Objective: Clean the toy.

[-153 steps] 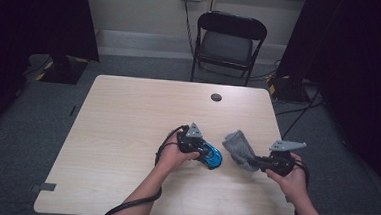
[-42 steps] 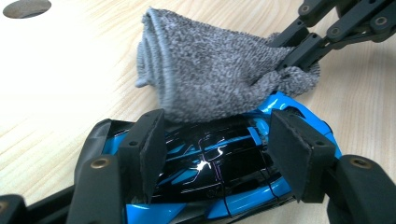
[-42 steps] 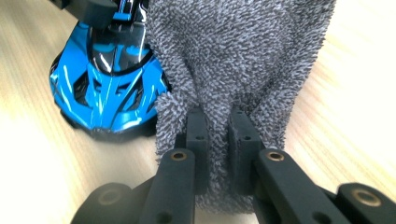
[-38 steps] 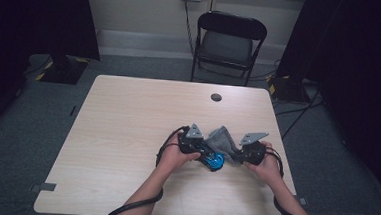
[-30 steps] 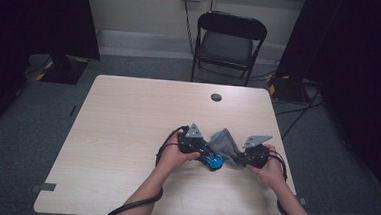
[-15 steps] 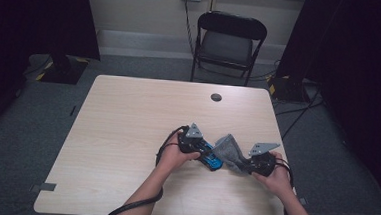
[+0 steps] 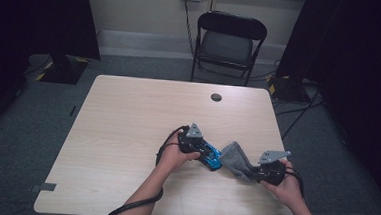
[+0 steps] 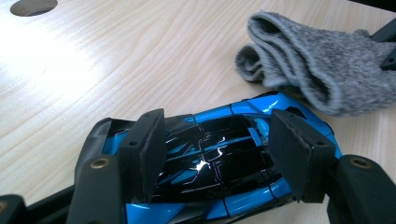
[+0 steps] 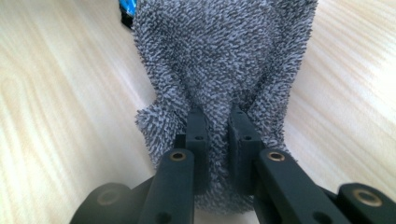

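- Table [image 7: 127,133]: pale wood-grain top, with a small round hole [image 7: 216,97] near its far edge.
- Grey cloth [image 7: 235,158]: soft looped terry, bunched, lying near the table's right front just beside the toy car. Judged light and limp; it will sag, so pinching a gathered fold suits it better than a single edge.
- Blue toy car [image 8: 219,154]: glossy hard shell, probably slippery; best held across its flanks.
- Left gripper [image 8: 219,154]: jaws clamped on the car's sides.
- Right gripper [image 9: 217,140]: jaws clenched on a fold of the cloth; whether cloth touches car is unclear from above.
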Action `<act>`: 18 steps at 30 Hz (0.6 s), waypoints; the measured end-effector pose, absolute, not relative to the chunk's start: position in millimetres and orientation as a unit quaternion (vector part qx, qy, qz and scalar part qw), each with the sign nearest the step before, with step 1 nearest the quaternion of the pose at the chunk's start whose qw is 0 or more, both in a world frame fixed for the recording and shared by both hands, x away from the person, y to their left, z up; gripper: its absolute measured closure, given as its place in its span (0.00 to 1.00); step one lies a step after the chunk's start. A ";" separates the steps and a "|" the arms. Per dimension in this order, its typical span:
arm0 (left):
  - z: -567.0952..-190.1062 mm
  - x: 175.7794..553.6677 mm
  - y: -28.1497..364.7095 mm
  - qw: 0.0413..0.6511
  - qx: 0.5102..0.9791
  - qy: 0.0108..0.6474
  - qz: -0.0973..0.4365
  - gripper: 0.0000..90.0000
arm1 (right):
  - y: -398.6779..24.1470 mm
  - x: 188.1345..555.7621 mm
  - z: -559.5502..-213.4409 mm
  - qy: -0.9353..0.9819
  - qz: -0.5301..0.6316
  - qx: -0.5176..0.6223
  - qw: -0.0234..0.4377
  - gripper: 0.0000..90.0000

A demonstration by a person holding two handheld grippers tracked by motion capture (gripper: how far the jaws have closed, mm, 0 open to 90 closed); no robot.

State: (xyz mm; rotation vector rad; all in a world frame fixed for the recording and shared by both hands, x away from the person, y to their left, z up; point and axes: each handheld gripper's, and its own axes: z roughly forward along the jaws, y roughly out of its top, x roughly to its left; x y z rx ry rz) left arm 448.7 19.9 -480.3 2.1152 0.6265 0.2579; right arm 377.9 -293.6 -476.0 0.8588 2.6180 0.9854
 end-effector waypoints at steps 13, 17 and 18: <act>-480.3 448.5 19.6 0.444 0.853 0.254 0.105 0.41 | -319.6 371.0 -457.1 0.857 0.374 0.335 0.120 0.90; -480.3 448.4 19.8 0.444 0.853 0.253 0.105 0.41 | -316.8 382.2 -447.2 0.846 0.382 0.346 0.137 0.90; -480.3 448.4 19.6 0.444 0.853 0.253 0.105 0.41 | -315.1 384.8 -445.9 0.845 0.382 0.347 0.140 0.90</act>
